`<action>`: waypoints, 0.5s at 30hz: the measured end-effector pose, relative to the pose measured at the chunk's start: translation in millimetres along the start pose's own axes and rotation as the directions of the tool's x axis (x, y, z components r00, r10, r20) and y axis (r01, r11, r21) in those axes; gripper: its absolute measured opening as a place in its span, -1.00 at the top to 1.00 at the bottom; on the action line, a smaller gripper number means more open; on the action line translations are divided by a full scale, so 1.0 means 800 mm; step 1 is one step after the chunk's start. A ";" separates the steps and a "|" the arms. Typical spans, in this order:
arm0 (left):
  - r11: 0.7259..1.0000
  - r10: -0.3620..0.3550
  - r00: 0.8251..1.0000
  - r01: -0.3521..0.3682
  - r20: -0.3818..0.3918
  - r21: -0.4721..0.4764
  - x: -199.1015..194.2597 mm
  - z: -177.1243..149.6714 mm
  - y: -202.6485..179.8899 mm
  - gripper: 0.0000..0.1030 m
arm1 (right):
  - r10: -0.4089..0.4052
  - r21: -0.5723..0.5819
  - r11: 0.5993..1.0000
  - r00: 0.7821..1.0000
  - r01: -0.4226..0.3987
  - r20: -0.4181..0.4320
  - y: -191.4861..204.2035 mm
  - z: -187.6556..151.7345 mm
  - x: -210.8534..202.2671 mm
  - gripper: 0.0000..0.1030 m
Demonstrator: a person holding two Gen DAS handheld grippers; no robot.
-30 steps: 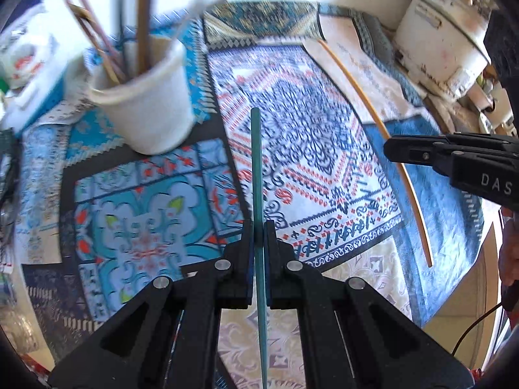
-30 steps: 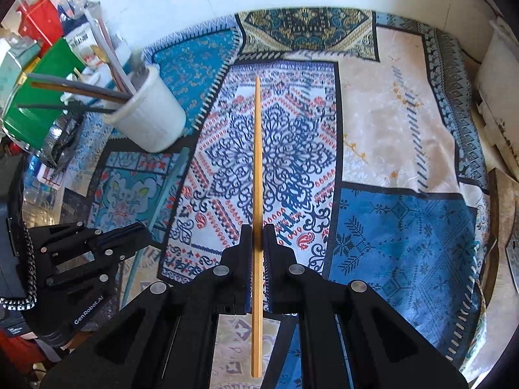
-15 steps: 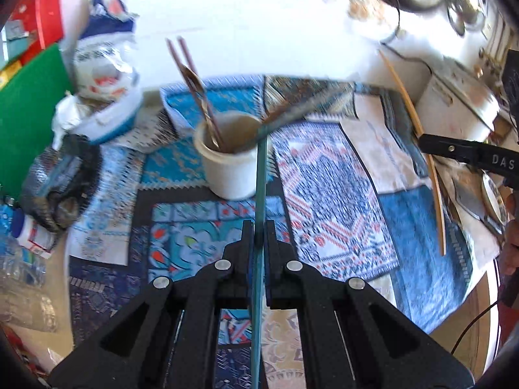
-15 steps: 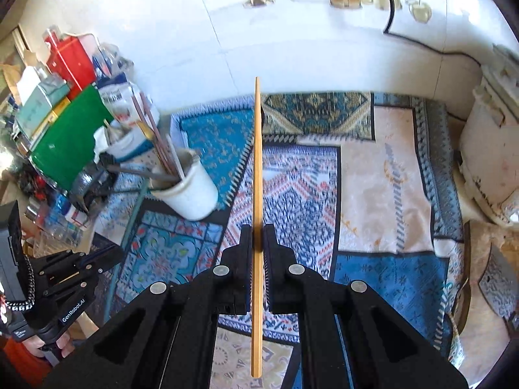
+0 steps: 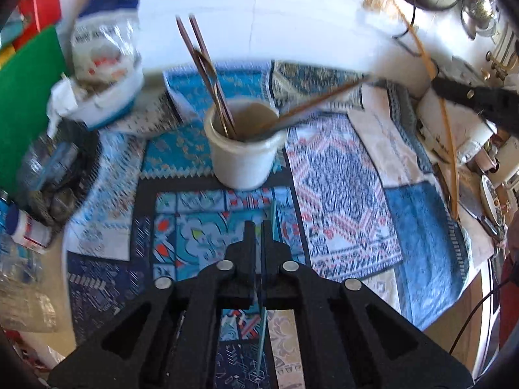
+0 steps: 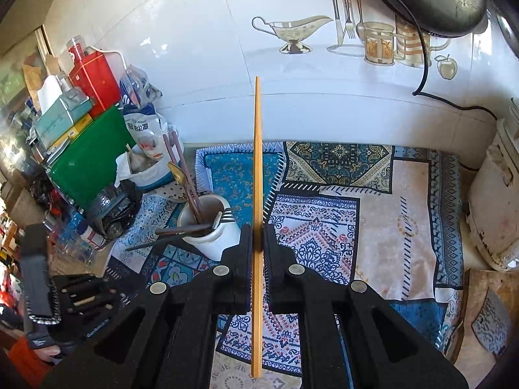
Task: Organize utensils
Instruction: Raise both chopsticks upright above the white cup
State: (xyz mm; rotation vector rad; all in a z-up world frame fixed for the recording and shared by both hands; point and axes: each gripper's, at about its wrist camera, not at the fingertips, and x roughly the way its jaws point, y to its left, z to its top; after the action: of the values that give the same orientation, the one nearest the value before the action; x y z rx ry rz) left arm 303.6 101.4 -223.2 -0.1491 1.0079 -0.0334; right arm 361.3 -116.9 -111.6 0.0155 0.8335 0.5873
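My left gripper is shut on a thin teal chopstick, which pokes only a little past the fingertips and slants right. Just ahead of it stands a white cup holding brown chopsticks and other utensils. My right gripper is shut on a long yellow wooden chopstick, held raised to the right of the cup. The cup shows a spoon, a fork and dark handles. The left gripper appears low at the left; the right gripper shows at the far right.
A patterned cloth covers the counter. Left of the cup are a green board, a plastic bag, a red box and a black mesh basket. A white cooker stands right, a tiled wall behind.
Both grippers have risen and tipped up, so the wall has come into view. The cup has shifted to the middle of the left view. Less teal chopstick shows ahead of the left jaws.
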 end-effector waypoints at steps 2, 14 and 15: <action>1.000 -0.018 0.997 0.018 -0.080 0.003 0.029 -0.006 -0.003 0.80 | -0.001 0.006 1.000 1.000 0.001 -0.012 -0.006 -0.003 0.003 0.88; 0.995 0.036 0.962 -0.010 -0.271 0.096 0.137 -0.018 -0.043 0.67 | -0.044 0.029 0.999 0.998 0.045 -0.046 -0.037 -0.014 0.000 0.88; 0.995 0.044 0.960 -0.017 -0.275 0.102 0.141 -0.017 -0.044 0.67 | -0.045 0.032 0.998 0.998 0.046 -0.047 -0.039 -0.014 0.000 0.88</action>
State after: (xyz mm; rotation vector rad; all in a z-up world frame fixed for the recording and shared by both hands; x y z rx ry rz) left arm 354.0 53.9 -320.3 -0.0381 1.2861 -0.0778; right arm 368.5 -145.5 -126.7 0.0126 0.8859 0.5326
